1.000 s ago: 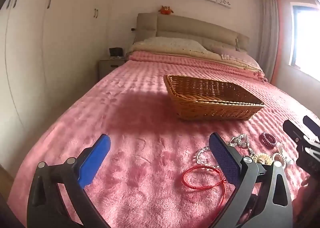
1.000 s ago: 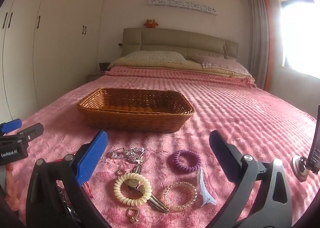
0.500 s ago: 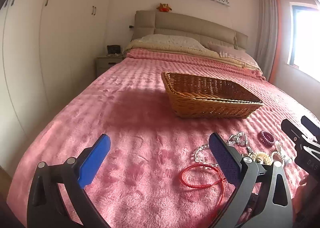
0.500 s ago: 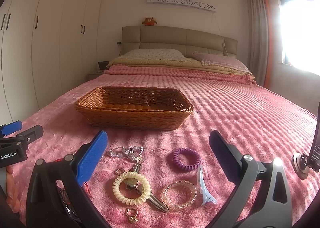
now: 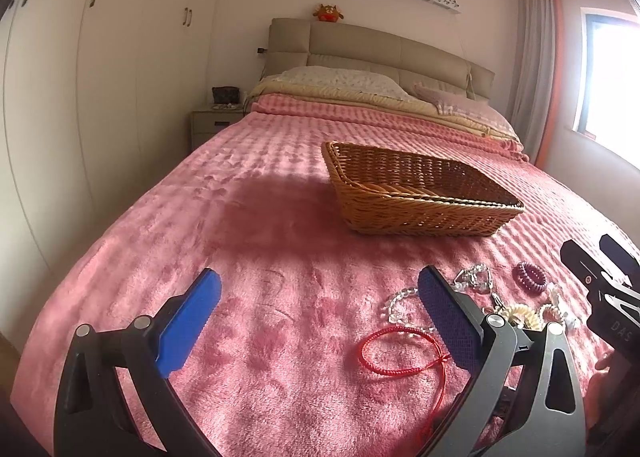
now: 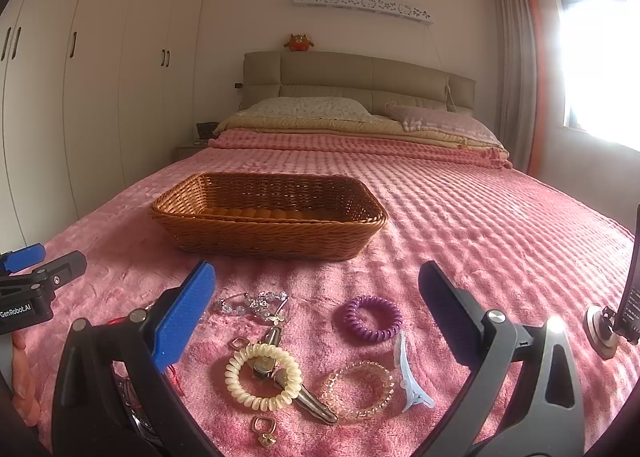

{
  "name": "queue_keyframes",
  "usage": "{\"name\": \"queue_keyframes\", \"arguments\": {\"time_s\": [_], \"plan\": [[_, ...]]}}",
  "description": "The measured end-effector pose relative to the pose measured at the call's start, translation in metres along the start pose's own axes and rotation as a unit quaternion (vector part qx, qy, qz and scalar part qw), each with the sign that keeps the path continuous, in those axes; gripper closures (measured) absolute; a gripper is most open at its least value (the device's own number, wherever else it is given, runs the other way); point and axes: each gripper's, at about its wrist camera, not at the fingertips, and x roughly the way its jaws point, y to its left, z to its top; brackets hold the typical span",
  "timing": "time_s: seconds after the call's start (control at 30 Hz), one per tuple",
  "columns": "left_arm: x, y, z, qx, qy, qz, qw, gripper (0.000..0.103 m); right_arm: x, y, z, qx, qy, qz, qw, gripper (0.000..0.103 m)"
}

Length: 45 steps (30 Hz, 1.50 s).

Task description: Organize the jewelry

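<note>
Pink plush bedspread carries everything, and the jewelry lies scattered near its foot edge, none of it in the basket as far as the views show. By my judgement the task is at its start: both grippers hang above the pile with nothing picked.

Nearest in the right wrist view, the right gripper has its blue-padded fingers spread wide and empty, framing the pile. Between them, close to the foot edge, lie a small gold square ring, a cream spiral coil hair tie resting over a metal hair clip, a clear amber spiral coil band and a pale blue plastic hair clip. A little farther sit a purple spiral coil hair tie and a clear crystal bead bracelet.

The left gripper is likewise wide open and holds nothing; a red cord bracelet lies just beside its right finger.

Farther up the bedspread, toward its middle, stands the brown woven wicker basket, rectangular and seemingly bare inside.

The next move likely calls for lowering one gripper over a single piece, closing on it without dragging plush or neighbours, then carrying it to the basket. The coil ties should pinch easily; the thin cord and small ring look harder.

Writing: "GenRobot.AI" reads on the left gripper's body at the right view's left edge; "DAS" shows partly on the right gripper in the left view.
</note>
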Motion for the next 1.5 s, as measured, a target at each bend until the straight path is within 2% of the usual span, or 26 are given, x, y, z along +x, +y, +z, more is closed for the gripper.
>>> {"name": "queue_keyframes", "arguments": {"time_s": [0.7,1.5], "plan": [[0.0054,0.0062,0.0000,-0.010,0.010,0.006,0.9999,0.007,0.0035,-0.0022,-0.0011,0.005,0.006,0.001,1.000,0.006],[0.0008,-0.0015,-0.0016,0.003,-0.001,0.001,1.0000,0.007,0.0042,-0.0030,-0.0016,0.008,0.008,0.002,1.000,0.006]]}}
